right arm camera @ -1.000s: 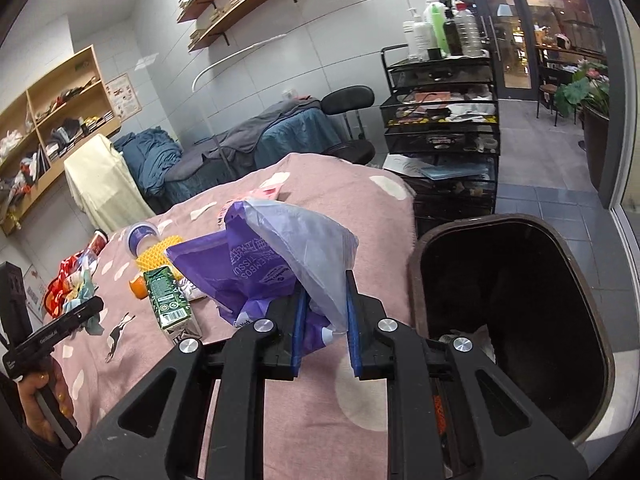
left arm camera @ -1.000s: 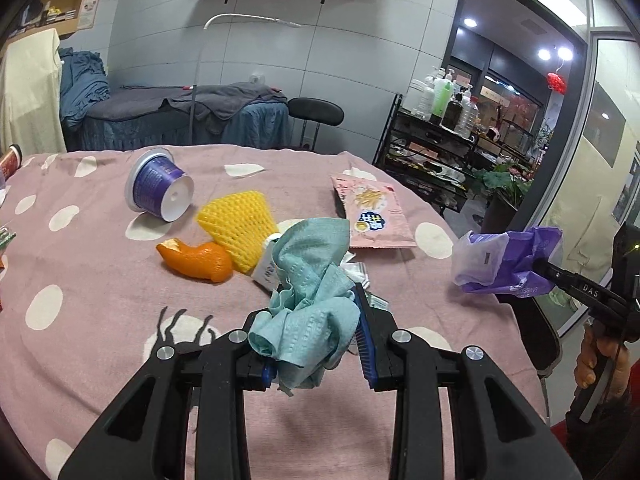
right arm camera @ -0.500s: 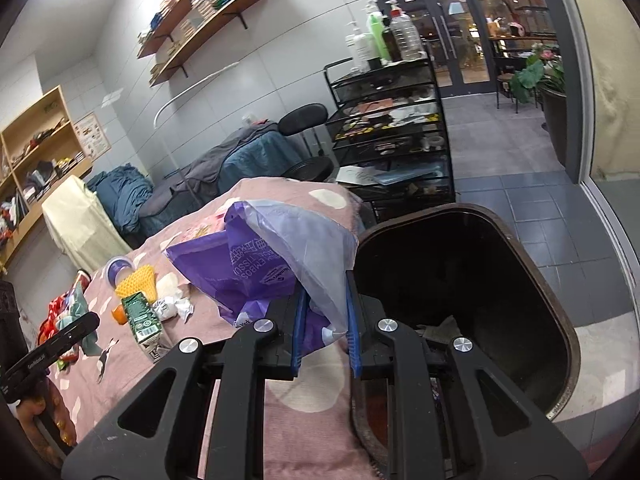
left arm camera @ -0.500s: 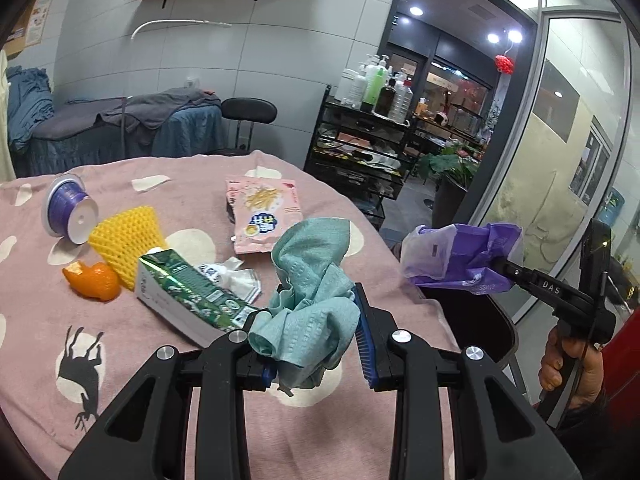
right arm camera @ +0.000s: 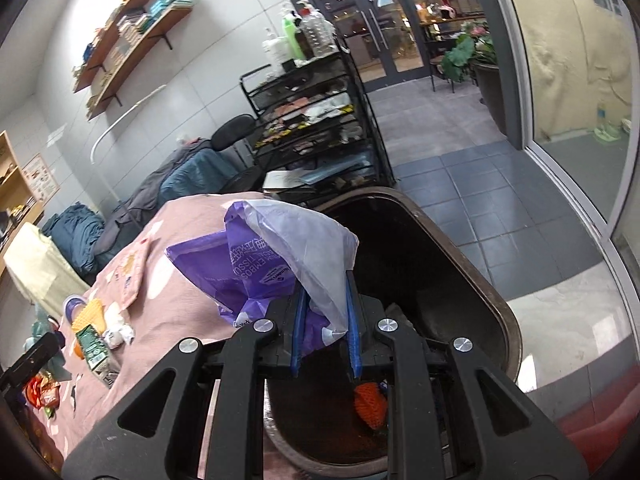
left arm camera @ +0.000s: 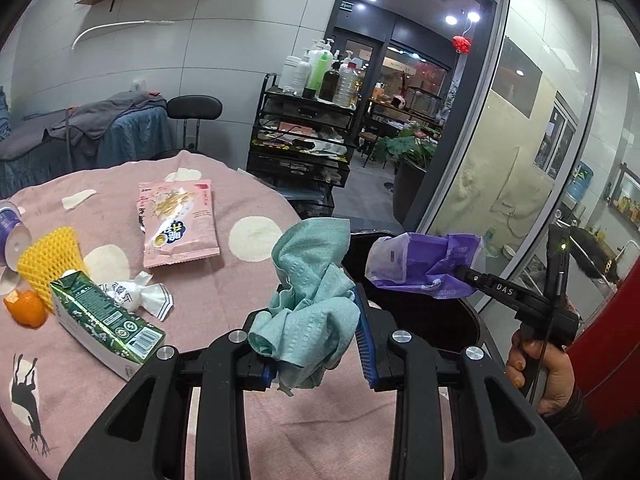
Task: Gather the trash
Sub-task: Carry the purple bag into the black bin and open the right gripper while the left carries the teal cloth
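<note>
Across lower left: pink spotted tablecloth (left arm camera: 224, 280), snack packet (left arm camera: 176, 224), green carton (left arm camera: 104, 320). Left gripper (left arm camera: 316, 344) clamped on teal cloth (left arm camera: 312, 288); right gripper (right arm camera: 324, 332) clamped on purple bag (right arm camera: 256, 268). Only right-wrist view: orange netting (right arm camera: 370, 404) inside black bin (right arm camera: 472, 276).

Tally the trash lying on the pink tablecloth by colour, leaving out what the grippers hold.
Pink: 1, snack packet
Green: 1, carton
Yellow: 1, foam net
Orange: 1, peel
White: 1, wrapper
Purple: 1, cup
Total: 6
</note>
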Demonstrator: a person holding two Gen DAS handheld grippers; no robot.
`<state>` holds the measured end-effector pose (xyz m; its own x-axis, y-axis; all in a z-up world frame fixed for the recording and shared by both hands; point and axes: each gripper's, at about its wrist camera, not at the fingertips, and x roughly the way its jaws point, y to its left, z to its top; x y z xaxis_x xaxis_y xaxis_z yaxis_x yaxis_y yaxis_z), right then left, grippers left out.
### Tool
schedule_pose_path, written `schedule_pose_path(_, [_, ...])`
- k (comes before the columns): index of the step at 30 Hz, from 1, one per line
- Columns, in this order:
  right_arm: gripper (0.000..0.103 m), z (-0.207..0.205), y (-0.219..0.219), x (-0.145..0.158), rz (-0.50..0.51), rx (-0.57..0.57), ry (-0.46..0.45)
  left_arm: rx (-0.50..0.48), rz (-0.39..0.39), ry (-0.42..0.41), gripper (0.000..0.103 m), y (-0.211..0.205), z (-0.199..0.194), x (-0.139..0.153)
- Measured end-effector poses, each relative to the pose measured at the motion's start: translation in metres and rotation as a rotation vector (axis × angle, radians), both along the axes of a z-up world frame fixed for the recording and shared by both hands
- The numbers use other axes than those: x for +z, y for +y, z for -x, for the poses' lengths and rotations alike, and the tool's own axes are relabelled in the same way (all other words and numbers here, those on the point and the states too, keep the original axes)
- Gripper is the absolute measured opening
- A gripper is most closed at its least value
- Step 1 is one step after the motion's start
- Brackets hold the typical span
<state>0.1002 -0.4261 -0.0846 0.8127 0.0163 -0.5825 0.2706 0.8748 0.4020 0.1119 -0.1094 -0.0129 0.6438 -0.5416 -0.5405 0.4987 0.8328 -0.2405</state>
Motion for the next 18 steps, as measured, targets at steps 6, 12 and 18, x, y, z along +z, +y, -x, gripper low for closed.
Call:
schedule_pose_path(6, [0.019,-0.004,-0.014,-0.021,-0.017,-0.046,0.070,-0.046,-0.003,0.015,0.032,-0.020,-0.001,-0.001])
schedule_pose_path(12, [0.019,-0.010,-0.020,-0.043,-0.023,-0.078,0.140,-0.074,-0.001,0.031,0.032,-0.029,-0.002,-0.005])
schedule_pose_path(18, [0.068,-0.009,-0.024,-0.058,-0.045,-0.122,0.174,-0.094,0.005,0.053,0.032,-0.035,-0.004,-0.007])
